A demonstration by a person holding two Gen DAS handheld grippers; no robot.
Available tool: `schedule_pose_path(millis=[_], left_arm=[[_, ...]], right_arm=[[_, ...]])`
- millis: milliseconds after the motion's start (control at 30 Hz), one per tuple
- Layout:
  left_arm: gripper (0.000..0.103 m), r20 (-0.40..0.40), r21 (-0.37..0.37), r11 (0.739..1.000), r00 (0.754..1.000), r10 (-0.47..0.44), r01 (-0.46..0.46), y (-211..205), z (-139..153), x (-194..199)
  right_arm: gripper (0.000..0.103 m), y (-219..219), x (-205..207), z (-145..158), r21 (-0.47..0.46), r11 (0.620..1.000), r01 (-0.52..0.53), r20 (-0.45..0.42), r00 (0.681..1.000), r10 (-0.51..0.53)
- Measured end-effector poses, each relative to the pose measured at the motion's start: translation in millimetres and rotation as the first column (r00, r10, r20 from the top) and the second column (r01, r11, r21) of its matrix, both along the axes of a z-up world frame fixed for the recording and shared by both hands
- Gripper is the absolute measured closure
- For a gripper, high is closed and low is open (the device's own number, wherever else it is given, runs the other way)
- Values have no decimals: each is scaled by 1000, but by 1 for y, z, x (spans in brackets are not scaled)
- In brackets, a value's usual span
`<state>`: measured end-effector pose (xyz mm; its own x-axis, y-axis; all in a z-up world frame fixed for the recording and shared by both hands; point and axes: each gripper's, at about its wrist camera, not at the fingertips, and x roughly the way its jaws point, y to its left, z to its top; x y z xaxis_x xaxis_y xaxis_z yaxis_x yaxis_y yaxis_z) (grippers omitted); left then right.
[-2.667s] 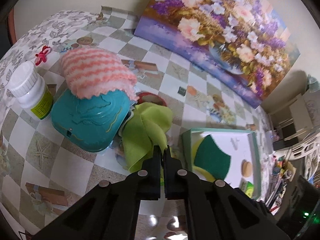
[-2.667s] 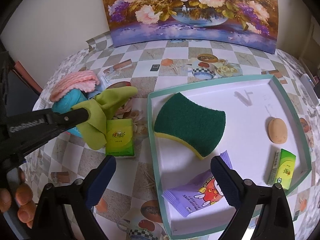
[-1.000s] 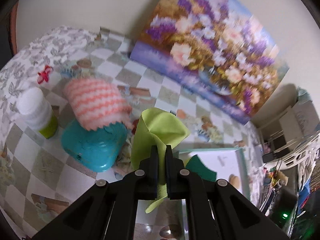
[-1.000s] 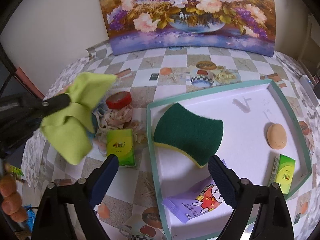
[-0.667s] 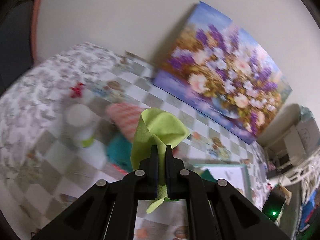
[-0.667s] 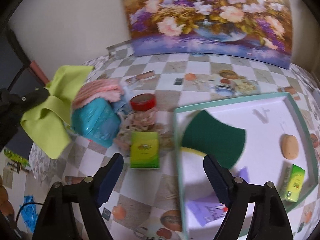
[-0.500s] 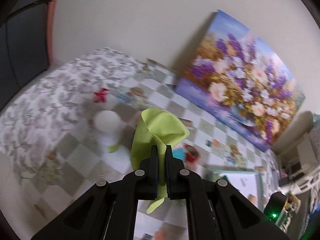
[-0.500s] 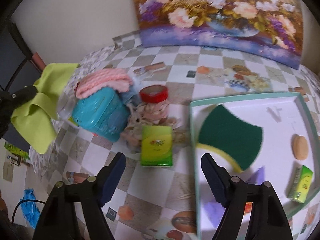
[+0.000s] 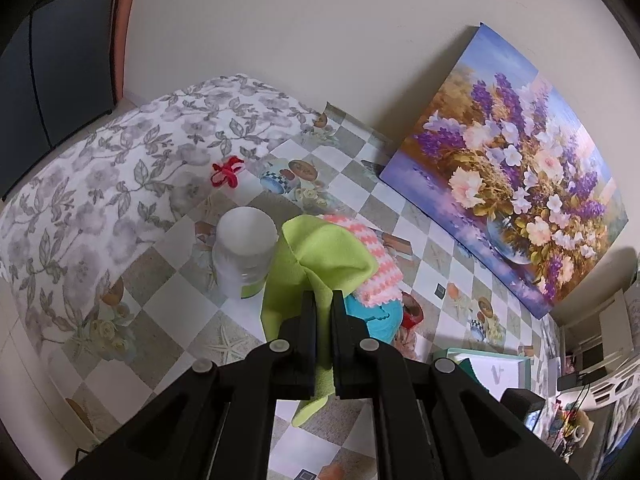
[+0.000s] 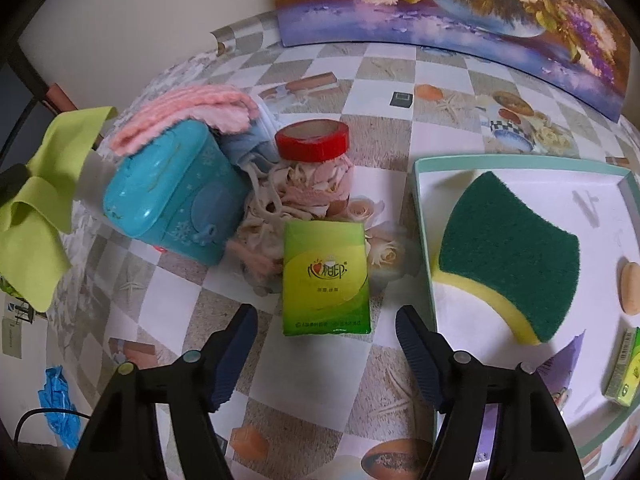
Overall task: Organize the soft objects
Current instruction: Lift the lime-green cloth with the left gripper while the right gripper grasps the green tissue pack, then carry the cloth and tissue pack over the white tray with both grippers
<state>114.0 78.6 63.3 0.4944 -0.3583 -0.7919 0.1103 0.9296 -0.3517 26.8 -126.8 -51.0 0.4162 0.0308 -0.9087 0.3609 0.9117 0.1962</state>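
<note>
Left wrist view shows the left gripper (image 9: 323,312) with its 2 black fingers (image 9: 306,320) pressed together on a lime-green soft cloth (image 9: 316,256), which bunches above the tips and trails a strip below them, clear of the checkered tablecloth (image 9: 168,300). Behind the cloth stand a white-capped plastic bottle (image 9: 245,250) and a pink-and-white striped knitted cloth (image 9: 378,266) draped over a turquoise plastic box (image 9: 380,318). A flower painting on canvas (image 9: 516,184) leans against the wall.

Right wrist view has the right gripper (image 10: 326,346) spread wide, nothing between its blue-padded fingers (image 10: 236,354), hovering just in front of a green tissue packet (image 10: 325,278) lying flat on the tablecloth. Behind the packet sits a clear jar with a red lid (image 10: 312,160) amid a tangle of pale fabric strips (image 10: 260,232). To its right, a white tray with a mint-green rim (image 10: 424,240) holds a green-and-yellow scouring sponge (image 10: 508,250), a small tan oval piece (image 10: 631,288), a small green box (image 10: 626,368) and a purple wrapper (image 10: 560,360) partly hidden by the gripper. The lime-green cloth appears at the far left, held up beside the turquoise box
</note>
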Motion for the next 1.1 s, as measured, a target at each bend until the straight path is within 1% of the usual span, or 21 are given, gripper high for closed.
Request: schedule_pose_path(millis=[200,267,333,500,700,800,933,1000,1100], left_arm=[[97,-8,1,1000,1000,-1,1,0,-3,2],[97,-13,0,1000,1000,-3,3,0,-4,2],[97,-18,-1,1000,1000,-3,3,-1,-6,3],[97,-14,6,1000,1000,-3,3,-2,-4,2],[97,17,0,1000,1000,11,-11,-1,6,-2],[97,50,-3,1000,999,14,-14,-1,17,-6],[97,97,-9,1000,995,7,-6,-4,32,-13],[97,125,-6,1000,992,-2,3,-9,41,-17],[97,155,7,1000,987,-29,28,-20,50,-23]], right_arm=[[30,-1,6,-10,9,1000,3,-23,1000,-3],[35,-1,7,-12,7,1000,5,-27,1000,-5],[52,-2,7,-13,5,1000,9,-29,1000,-9],[53,-4,4,-8,8,1000,13,-19,1000,-13],[53,-5,-3,18,5,1000,13,40,999,-13],[53,-10,-8,33,12,999,30,83,996,-31],[53,-19,-18,53,-6,998,66,128,990,-64],[53,-28,-23,61,-11,996,92,142,986,-90],[53,-44,-32,70,-19,990,138,139,981,-134]])
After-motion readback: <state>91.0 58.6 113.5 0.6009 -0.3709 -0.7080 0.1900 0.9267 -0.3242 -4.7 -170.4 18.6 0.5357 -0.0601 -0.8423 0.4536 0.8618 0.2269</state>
